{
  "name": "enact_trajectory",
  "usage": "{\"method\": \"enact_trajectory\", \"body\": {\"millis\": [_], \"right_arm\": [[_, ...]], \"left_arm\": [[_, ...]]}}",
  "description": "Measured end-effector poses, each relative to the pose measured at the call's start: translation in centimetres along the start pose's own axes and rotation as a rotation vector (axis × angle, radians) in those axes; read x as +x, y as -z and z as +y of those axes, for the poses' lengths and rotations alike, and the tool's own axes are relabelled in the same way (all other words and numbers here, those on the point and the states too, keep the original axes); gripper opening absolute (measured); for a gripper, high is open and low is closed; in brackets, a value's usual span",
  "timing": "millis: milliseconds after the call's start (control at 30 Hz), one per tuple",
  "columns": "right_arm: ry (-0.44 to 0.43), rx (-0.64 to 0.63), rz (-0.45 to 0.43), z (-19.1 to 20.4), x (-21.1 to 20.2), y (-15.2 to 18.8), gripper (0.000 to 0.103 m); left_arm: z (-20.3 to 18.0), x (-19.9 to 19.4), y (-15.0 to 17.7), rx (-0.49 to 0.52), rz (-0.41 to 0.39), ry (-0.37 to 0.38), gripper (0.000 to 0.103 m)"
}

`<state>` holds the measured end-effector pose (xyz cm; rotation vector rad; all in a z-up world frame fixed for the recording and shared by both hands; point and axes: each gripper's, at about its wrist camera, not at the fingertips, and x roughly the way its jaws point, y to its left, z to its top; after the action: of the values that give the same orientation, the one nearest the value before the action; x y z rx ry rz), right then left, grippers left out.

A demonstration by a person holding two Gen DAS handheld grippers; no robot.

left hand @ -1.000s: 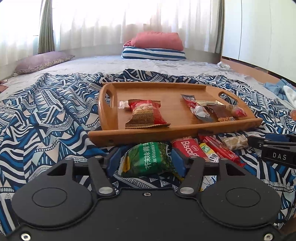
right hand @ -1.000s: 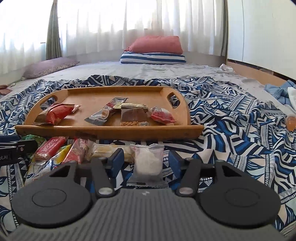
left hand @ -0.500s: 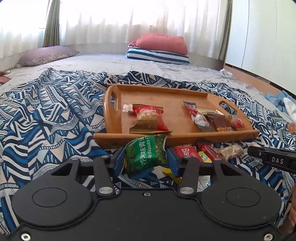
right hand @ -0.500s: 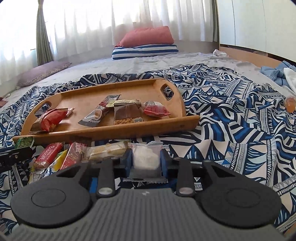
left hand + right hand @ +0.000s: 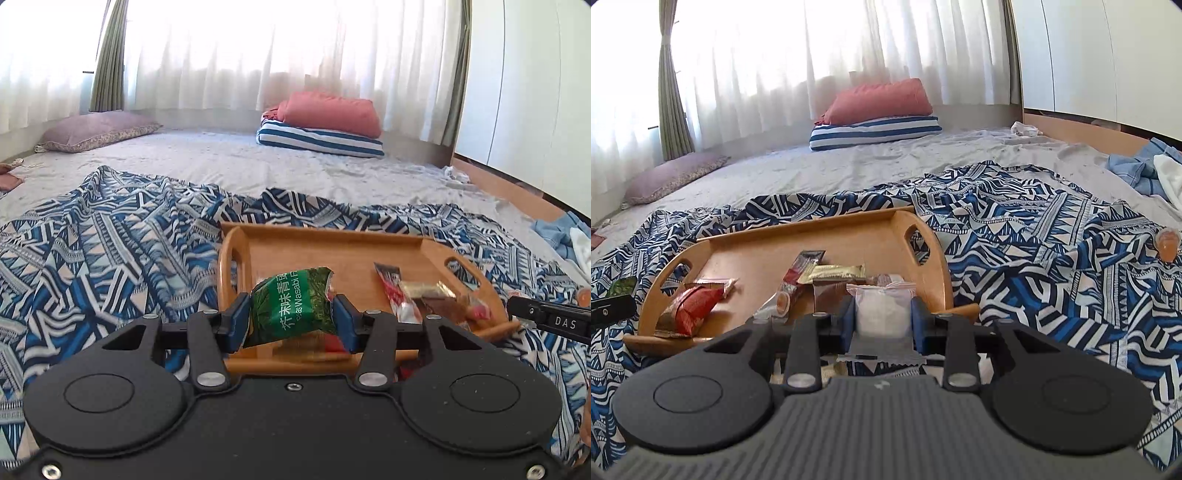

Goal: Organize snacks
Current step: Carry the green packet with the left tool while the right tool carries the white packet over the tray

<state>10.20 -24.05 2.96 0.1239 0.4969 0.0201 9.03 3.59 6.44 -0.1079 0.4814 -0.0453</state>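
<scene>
Count: 2 grippers, 1 tray, 2 packs held, about 5 packs lying in tray, 3 pillows

Left gripper (image 5: 291, 321) clamped on green pack (image 5: 291, 306), held up off the blanket (image 5: 110, 258), over the tray's (image 5: 332, 251) near left corner. Pack is crumpled foil, white "Wasabi" print plus Chinese characters, top edge torn-looking. It hides most of the red pack (image 5: 690, 306) behind it in the left view; the right view shows that one lying at the tray's left end

Tray mid to right: a long red-and-clear stick pack (image 5: 397, 295), a gold wrapper (image 5: 834, 273), a brown pack (image 5: 831, 295), a small red-and-clear pack (image 5: 478, 312), all bunched and touching. Exact count in that bunch is hard to tell, some overlap

Right gripper (image 5: 882, 321) closed on clear bag (image 5: 882, 314) of white stuff, with a zip-type top, raised in front of the tray's near right part. It blocks part of the brown pack. More wrappers on the blanket below the gripper, mostly hidden

Around: wooden tray with cut-out handles sits on blue-white patterned blanket on grey bed. Purple pillow (image 5: 96, 131) far left, red pillow (image 5: 328, 112) stacked on striped pillow (image 5: 317, 138) at centre back, white curtains (image 5: 277, 55) behind, white wardrobe (image 5: 524, 92) right. Small orange cup (image 5: 1167, 243) on blanket far right, well apart from the tray
</scene>
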Motion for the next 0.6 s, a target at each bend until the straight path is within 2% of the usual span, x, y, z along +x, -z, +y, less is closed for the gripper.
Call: {"method": "enact_trajectory", "body": {"millis": [133, 300, 600], "right_arm": [[0.001, -0.039, 0.0, -0.2, 1.6, -2.5, 0.036], [-0.008, -0.059, 0.021, -0.7, 3.8, -5.1, 0.036], [-0.051, -0.07, 0.12, -0.9, 9.4, -7.1, 0.036]], "left_arm": [[0.4, 1.8, -3.1, 0.011, -0.023, -0.011, 0.046], [0.9, 4.9, -6.1, -0.007, 0.005, 0.004, 0.046], [0.6, 11.9, -6.8, -0.005, 0.109, -0.016, 0.046]]}}
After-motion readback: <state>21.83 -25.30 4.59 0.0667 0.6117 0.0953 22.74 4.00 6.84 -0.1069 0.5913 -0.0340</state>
